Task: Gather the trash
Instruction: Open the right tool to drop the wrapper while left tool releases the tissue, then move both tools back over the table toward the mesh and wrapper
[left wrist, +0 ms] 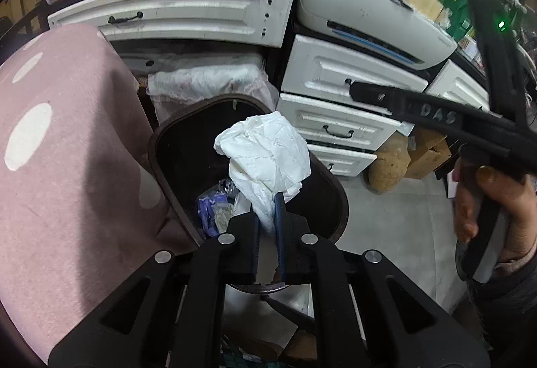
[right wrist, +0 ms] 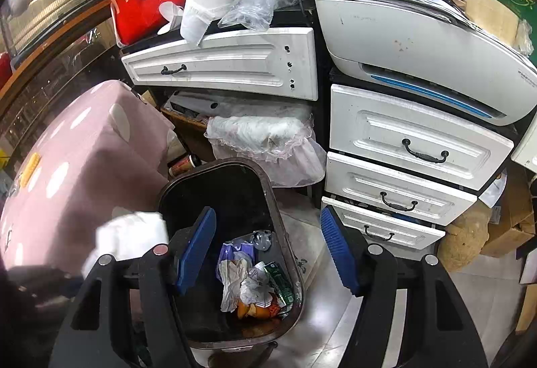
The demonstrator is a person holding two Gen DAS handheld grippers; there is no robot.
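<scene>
Left wrist cam looks steeply down along its fingers, close over the bin at frame centre, pink cloth filling the left. Right wrist cam also tilts down, sits a bit farther back; bin at lower centre. Both share bin, white drawers, printer at upper right, cluttered top.

White tissue; dark brown bin; pink cloth, white dots; white drawers, black handles; red bag; blue gripper pads.
</scene>
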